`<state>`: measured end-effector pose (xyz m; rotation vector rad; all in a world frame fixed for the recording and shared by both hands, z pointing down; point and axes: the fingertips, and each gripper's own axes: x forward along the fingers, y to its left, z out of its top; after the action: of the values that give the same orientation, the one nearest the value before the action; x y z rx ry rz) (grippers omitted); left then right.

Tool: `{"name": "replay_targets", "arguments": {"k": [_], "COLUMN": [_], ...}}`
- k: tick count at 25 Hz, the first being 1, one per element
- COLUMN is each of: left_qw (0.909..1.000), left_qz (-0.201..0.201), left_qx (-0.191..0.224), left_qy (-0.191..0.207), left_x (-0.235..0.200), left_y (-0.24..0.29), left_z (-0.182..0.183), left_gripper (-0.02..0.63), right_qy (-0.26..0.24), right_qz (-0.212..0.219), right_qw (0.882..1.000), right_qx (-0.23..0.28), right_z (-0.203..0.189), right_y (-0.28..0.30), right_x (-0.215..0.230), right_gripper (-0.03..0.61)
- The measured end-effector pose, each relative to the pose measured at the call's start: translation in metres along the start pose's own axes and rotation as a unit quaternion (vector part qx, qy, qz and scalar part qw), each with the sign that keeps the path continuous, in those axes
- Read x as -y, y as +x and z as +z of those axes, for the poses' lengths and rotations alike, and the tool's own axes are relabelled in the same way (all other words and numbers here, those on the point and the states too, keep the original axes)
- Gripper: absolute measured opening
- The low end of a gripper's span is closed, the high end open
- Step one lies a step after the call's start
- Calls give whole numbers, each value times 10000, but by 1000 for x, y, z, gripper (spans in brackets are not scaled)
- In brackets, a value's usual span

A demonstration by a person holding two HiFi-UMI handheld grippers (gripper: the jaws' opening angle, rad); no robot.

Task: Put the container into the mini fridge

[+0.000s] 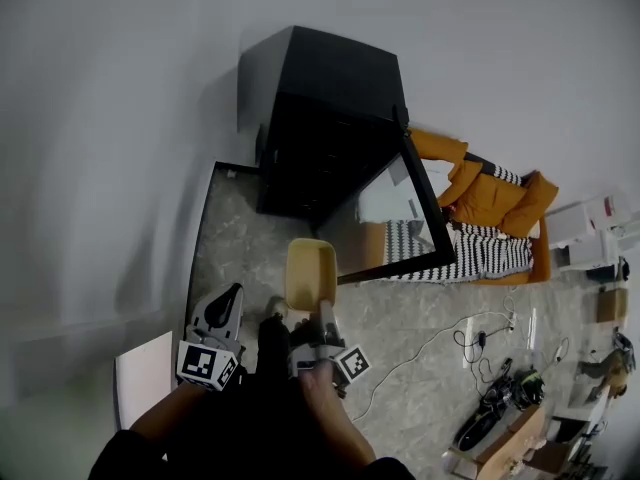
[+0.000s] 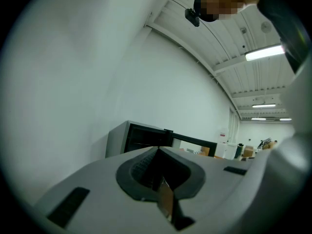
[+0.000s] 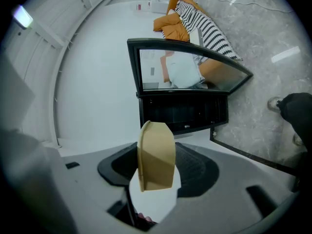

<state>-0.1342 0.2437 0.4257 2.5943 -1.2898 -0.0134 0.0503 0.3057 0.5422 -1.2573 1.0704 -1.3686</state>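
A tan, open-topped container point(image 1: 311, 271) hangs in front of the black mini fridge point(image 1: 325, 118), with my right gripper point(image 1: 313, 313) shut on its near end. In the right gripper view the container point(image 3: 156, 155) stands on edge between the jaws and points at the fridge's dark open inside point(image 3: 183, 108). The glass door point(image 1: 400, 218) is swung wide open to the right. My left gripper point(image 1: 235, 294) hovers left of the container, apart from it. In its own view the left gripper point(image 2: 158, 150) has its jaws meeting at the tip with nothing between them.
The fridge stands against a white wall on a dark-edged marble floor panel point(image 1: 205, 238). Orange cushions and a striped blanket point(image 1: 480, 223) lie right of the door. Cables point(image 1: 470, 340) and gear litter the floor at the right. A white board point(image 1: 145, 376) lies at the left.
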Motion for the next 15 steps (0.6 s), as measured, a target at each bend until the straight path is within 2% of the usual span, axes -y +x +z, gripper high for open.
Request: {"name": "replay_targets", "arguments": {"k": [3, 7, 15], "left_qw": [9999, 9993, 9964], "left_qz": [63, 368, 849], "left_qx": [16, -45, 22], "left_qy": [96, 105, -66], "left_x": [1, 5, 7], "left_y": [36, 84, 138], "left_z": [-2, 5, 21], "left_gripper": [5, 5, 5], "right_qy": [-32, 20, -24], "right_qz": [-11, -29, -158], "right_qw": [9999, 9992, 9967], "right_qx": [-162, -408, -791], "right_z": [21, 48, 89], "right_y": [35, 79, 143], "right_x": [-3, -8, -9], "right_gripper": [211, 210, 210]}}
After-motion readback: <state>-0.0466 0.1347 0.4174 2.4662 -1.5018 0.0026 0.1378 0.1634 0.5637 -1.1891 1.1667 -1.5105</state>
